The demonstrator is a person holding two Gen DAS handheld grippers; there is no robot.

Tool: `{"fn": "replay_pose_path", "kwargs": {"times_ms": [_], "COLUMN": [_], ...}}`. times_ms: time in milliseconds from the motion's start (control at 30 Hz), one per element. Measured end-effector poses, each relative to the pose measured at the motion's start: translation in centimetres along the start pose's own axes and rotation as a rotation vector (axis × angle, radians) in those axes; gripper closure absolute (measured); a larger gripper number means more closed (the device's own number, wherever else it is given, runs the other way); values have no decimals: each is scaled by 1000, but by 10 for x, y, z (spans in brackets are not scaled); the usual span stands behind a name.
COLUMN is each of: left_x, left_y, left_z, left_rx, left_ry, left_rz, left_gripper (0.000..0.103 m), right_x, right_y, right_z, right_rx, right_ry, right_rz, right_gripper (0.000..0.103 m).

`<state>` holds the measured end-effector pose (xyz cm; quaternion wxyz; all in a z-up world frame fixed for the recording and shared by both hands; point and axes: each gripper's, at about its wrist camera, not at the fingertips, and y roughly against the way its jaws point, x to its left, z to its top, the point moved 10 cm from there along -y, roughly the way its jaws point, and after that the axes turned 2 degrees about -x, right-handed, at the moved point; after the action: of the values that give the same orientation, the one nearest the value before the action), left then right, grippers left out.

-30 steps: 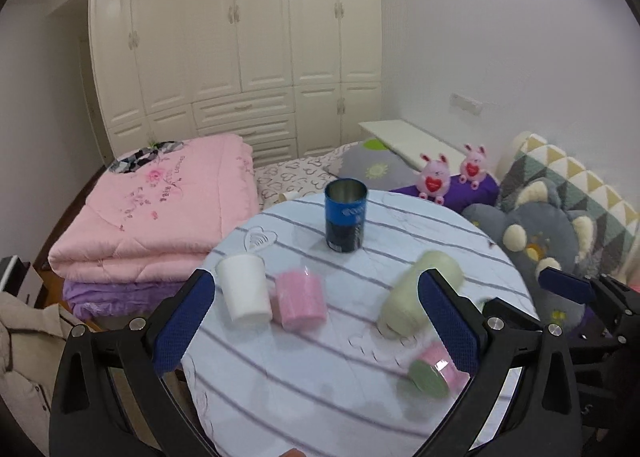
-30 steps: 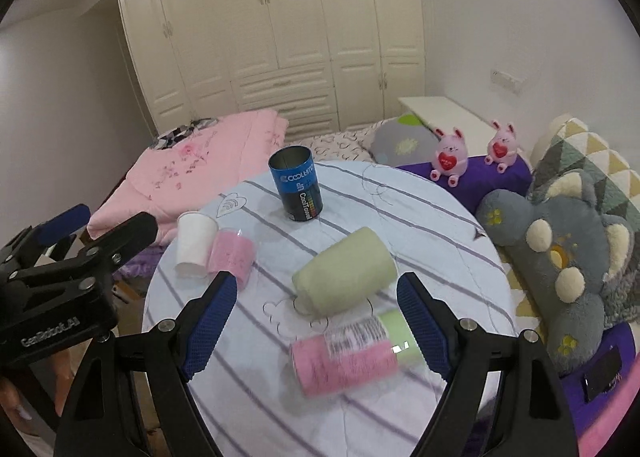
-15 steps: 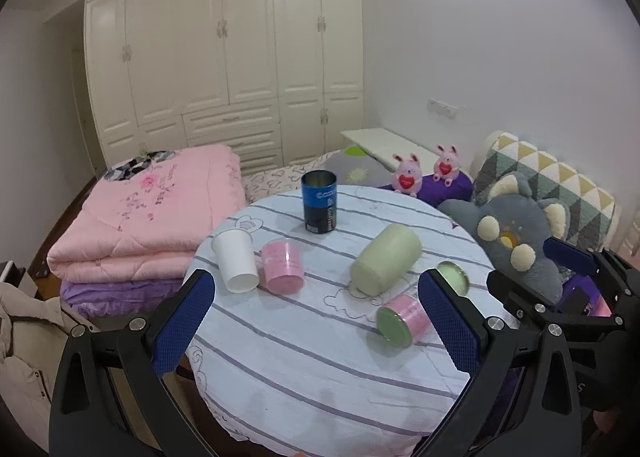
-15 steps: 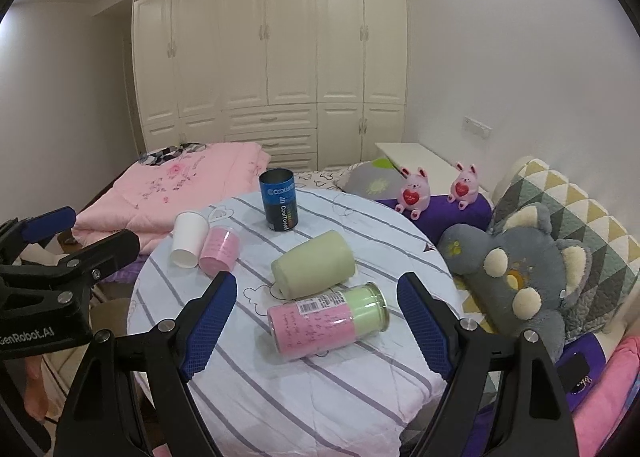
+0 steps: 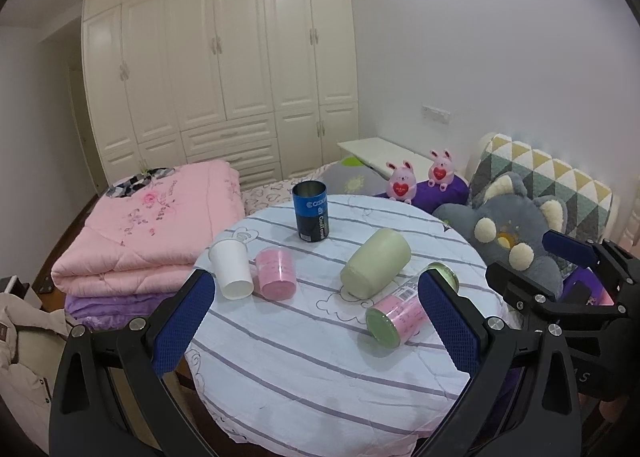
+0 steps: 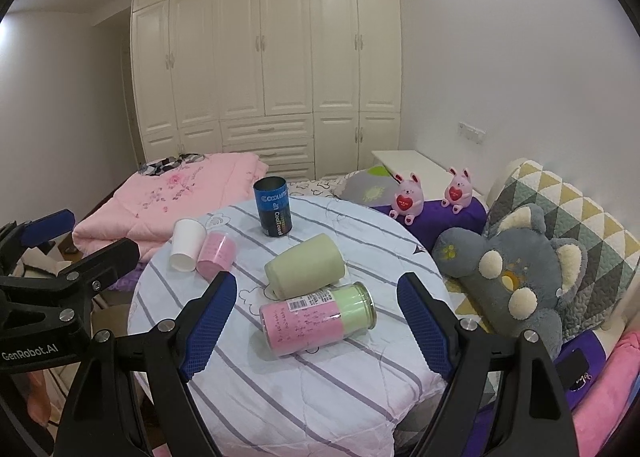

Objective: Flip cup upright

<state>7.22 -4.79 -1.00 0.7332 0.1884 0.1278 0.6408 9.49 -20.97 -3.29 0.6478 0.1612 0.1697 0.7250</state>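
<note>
You are at the approach step: both grippers, left (image 5: 316, 321) and right (image 6: 316, 321), gape empty; the pale green plastic cup (image 6: 305, 267) lies sideways at twelve o'clock; next, straddle it

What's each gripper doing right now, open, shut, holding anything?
left gripper: open, holding nothing, above the table.
right gripper: open, holding nothing, lined up toward the pink-and-green cup lying on its side.
</note>
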Motion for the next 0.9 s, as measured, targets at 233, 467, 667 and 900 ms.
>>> {"fn": "replay_pose_path", "kwargs": {"times_ms": [233, 467, 667, 900], "left_x": [0, 7, 9, 11], "left_y": [12, 15, 16, 14], "left_z": [8, 15, 17, 18], "left_rx": [-82, -136, -173, -185], "left_ry": [-10, 10, 29, 23], "left_rz": [25, 32, 27, 43], "left_gripper": [0, 0, 0, 0], "right_x": [0, 6, 7, 9], "right_y": [7, 17, 20, 17], "right_z": [5, 16, 23, 25], "right_rx": [-44, -140, -199, -210], "right_ry": [1, 40, 46, 49], "right_rz": [-6, -46, -60, -63], "right_gripper": [19, 19, 19, 19]}}
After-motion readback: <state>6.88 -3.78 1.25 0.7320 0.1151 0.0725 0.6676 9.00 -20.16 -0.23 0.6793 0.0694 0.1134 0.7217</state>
